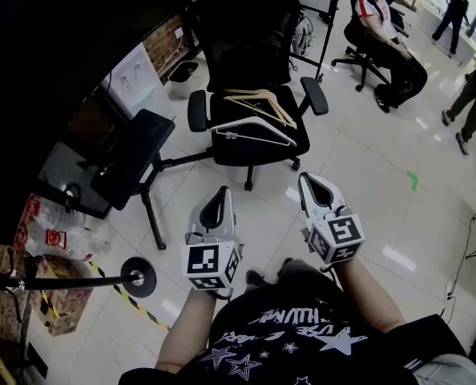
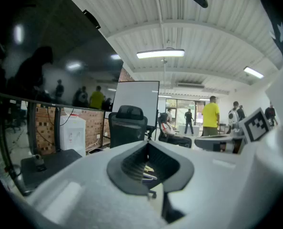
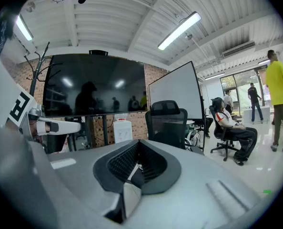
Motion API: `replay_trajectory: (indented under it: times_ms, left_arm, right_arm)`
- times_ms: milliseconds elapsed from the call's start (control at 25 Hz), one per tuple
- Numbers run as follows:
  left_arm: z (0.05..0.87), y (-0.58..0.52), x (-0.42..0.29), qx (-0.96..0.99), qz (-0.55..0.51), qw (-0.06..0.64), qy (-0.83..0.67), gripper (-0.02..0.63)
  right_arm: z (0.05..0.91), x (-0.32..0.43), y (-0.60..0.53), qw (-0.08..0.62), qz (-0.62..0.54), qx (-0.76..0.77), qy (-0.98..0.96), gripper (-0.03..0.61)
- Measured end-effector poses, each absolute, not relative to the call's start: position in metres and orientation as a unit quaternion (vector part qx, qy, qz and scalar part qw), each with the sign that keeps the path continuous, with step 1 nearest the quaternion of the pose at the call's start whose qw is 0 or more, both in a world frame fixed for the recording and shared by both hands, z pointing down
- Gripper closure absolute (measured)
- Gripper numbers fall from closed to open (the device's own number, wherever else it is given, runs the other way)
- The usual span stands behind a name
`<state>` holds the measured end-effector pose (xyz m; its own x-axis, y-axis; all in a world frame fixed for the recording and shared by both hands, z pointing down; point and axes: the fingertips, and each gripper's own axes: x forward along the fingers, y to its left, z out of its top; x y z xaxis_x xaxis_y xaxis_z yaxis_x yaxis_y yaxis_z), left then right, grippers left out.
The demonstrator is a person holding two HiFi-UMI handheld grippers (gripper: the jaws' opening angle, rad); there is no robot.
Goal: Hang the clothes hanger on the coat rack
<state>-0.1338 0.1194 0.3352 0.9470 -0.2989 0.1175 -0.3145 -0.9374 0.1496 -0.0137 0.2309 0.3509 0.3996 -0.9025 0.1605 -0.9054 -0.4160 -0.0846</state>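
White floor tiles [image 1: 366, 159] run under both tongs, held close in front of the person. The left gripper [image 1: 221, 192] and right gripper [image 1: 307, 178] each have jaws pressed together on nothing. Just beyond, the clothes hangers [image 1: 258, 123] lie on the seat of a black office chair [image 1: 250, 14], the wooden one nearer its back edge. A small bin [image 1: 182, 72] stands beside it, contents unseen. Only the right gripper view shows the coat rack [image 3: 38, 67], beside a dark screen [image 3: 94, 85].

Nothing reads clearly: the black shirt [image 1: 302, 335] carries white lettering (upside down, among stars), illegible.
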Motion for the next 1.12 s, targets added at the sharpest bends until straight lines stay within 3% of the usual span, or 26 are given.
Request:
replay_trajectory:
  times_ms: [560, 800, 1120]
  left_arm:
    - [0.344, 0.079, -0.118, 0.978, 0.050, 0.070, -0.192, 0.609]
    - [0.352, 0.047, -0.054, 0.977, 0.053, 0.065, -0.194, 0.609]
    - [0.363, 0.008, 0.051, 0.977, 0.068, 0.069, -0.189, 0.609]
  right_arm:
    - [0.357, 0.025, 0.180, 0.006, 0.065, 0.822, -0.566, 0.571]
    - [0.369, 0.086, 0.135, -0.034, 0.074, 0.810, -0.581, 0.571]
    - [0.380, 0.198, 0.091, -0.023, 0.080, 0.813, -0.576, 0.571]
